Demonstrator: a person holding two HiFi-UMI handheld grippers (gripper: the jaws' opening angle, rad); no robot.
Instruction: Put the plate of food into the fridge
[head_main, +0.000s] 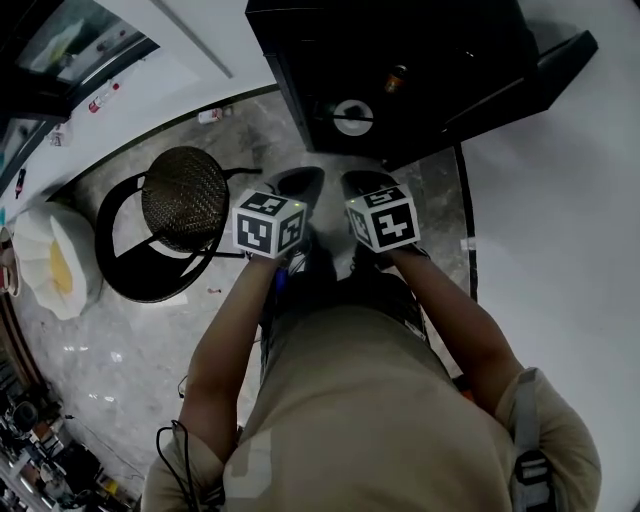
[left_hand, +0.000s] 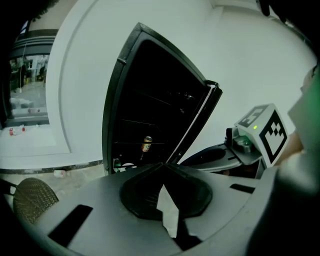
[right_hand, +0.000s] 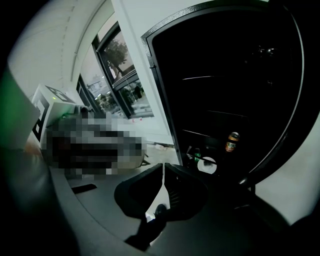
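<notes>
Apparently the placing itself is done, since both tools are empty. The left gripper (left_hand: 163, 166) has its dark, ribbed jaws pressed together at the tips with nothing between them. The right gripper (right_hand: 164, 166) is closed on nothing in the same way.

Just ahead of both stands the fridge (right_hand: 155, 75), a black box with thin wire shelves (right_hand: 210, 77). Its door (head_main: 545, 70) is swung wide, out past the right gripper. The plate (right_hand: 206, 165), a small white disc with something dark at its middle, sits low inside, just ahead of the right gripper's tips. What the food is cannot be made out. A can (right_hand: 232, 141), a small cylinder with an orange label, stands on the shelf above the plate.

I judge that only the door is left to do. A gripper would go round to the door's outer face and push it with shut jaws. The door looks like a flat, rigid, smooth slab and should swing easily.

Off beyond the left gripper is a round chair (head_main: 185, 197) with a woven seat.
</notes>
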